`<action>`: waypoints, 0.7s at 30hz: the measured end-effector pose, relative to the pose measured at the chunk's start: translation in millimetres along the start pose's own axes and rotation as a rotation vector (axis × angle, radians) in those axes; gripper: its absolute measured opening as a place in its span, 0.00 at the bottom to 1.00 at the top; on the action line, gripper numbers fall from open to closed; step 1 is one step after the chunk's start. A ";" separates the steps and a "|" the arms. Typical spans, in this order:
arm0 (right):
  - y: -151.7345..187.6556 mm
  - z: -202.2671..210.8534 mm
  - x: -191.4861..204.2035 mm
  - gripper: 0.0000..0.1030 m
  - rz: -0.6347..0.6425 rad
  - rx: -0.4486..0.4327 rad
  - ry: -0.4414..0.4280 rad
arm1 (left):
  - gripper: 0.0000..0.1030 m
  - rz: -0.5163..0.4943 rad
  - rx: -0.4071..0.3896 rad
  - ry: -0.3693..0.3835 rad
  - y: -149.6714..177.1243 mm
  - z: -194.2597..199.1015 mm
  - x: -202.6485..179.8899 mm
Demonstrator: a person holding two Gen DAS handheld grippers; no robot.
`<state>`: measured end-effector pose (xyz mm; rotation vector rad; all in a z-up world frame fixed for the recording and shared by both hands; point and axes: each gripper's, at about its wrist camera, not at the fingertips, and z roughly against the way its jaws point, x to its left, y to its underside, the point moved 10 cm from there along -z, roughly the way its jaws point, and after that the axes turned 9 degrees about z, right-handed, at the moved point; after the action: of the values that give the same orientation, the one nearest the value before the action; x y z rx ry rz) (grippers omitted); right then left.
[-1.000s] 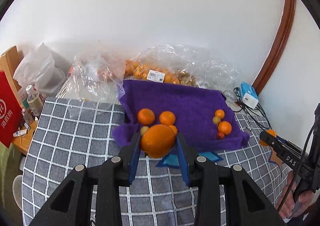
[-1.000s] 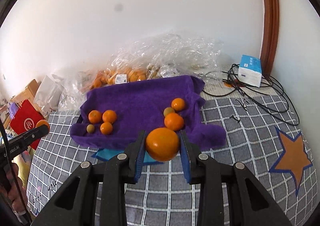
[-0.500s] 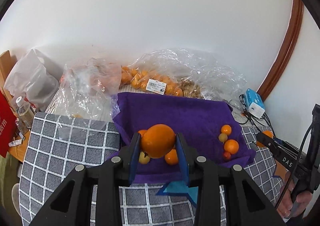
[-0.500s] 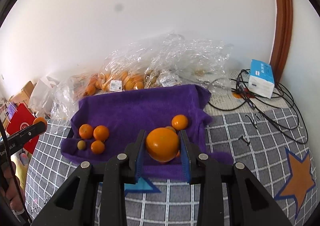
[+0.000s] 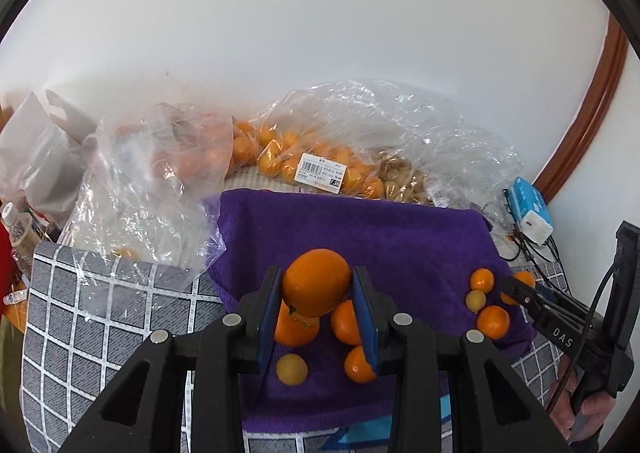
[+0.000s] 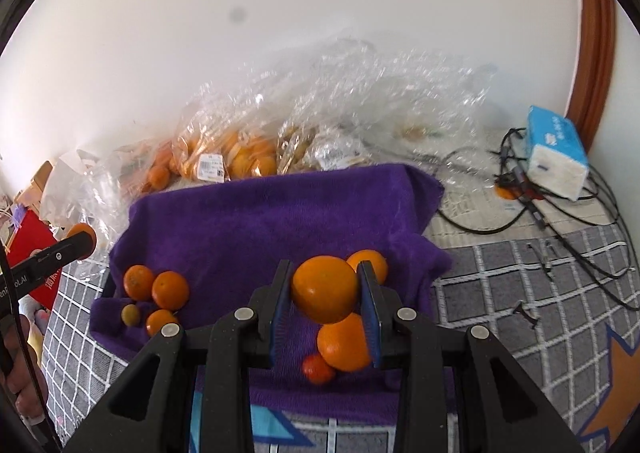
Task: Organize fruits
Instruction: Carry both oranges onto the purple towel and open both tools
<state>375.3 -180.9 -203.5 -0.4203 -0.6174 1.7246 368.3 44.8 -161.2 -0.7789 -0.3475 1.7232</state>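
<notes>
My left hand-held gripper (image 5: 316,307) is clamped on a large orange (image 5: 316,281), its blue pads pressing both sides of the fruit. The orange sits right at the fingertips, above the purple towel (image 5: 360,229) spread over the counter (image 5: 100,317). Just under it and nearer to me lies the left fruit cluster (image 5: 296,327): two mandarins, a smaller one on the right and a pale yellow one closest to me. I cannot tell whether the held orange touches the mandarin beneath it.

My right hand-held gripper (image 6: 325,307) is likewise closed on a second large orange (image 6: 325,289), held between its pads over the right part of the towel. Below it sits the right fruit cluster (image 6: 344,341): a big mandarin with a small reddish fruit at its near left, and another mandarin partly hidden behind the right finger.

From the right wrist view, the left cluster shows at the towel's left edge, well apart from the right one. From the left wrist view, the other gripper's tip pokes in at the right, beside the right cluster.

Beyond the towel's far edge lie clear plastic bags (image 5: 320,157) holding more oranges. At far right, a blue tissue box (image 6: 556,157) rests among black cables (image 6: 560,221).
</notes>
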 end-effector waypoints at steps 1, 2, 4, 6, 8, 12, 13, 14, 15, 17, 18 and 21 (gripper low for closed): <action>0.8 -6.7 1.0 0.31 0.003 0.010 -0.004 | 0.32 0.007 0.006 0.003 -1.1 -5.6 1.2; 1.6 -13.7 2.1 0.31 0.006 0.019 -0.008 | 0.32 0.010 0.009 0.005 -1.9 -10.7 2.3; 3.3 -25.6 5.8 0.31 0.021 0.034 -0.015 | 0.32 0.013 0.015 0.000 -3.2 -20.4 3.9; 4.8 -33.3 10.7 0.31 0.037 0.042 -0.023 | 0.32 0.016 0.027 -0.004 -2.3 -31.8 5.8; 6.7 -39.5 14.8 0.31 0.055 0.053 -0.028 | 0.32 0.022 0.044 -0.005 0.6 -42.6 7.4; 6.9 -46.4 24.4 0.31 0.101 0.056 -0.028 | 0.32 0.010 0.052 -0.014 3.7 -55.7 7.0; 7.3 -49.1 26.3 0.31 0.110 0.059 -0.024 | 0.32 0.004 0.053 -0.020 4.6 -58.3 7.0; 7.5 -51.5 27.4 0.31 0.113 0.063 -0.024 | 0.32 -0.001 0.058 -0.029 5.7 -62.4 7.3; 8.3 -53.8 28.2 0.31 0.115 0.067 -0.026 | 0.32 -0.001 0.063 -0.028 6.9 -65.0 7.3; 9.0 -55.8 28.3 0.31 0.120 0.064 -0.024 | 0.32 -0.005 0.077 -0.025 10.6 -70.0 6.3; 9.1 -56.5 28.1 0.31 0.121 0.064 -0.024 | 0.32 -0.009 0.080 -0.028 11.8 -71.8 5.8; 8.2 -57.7 28.4 0.31 0.130 0.060 -0.021 | 0.32 -0.023 0.091 -0.036 15.2 -76.7 4.5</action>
<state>395.6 -144.3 -253.0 -0.4077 -0.5623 1.8683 406.8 31.9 -228.1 -0.6764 -0.2999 1.7206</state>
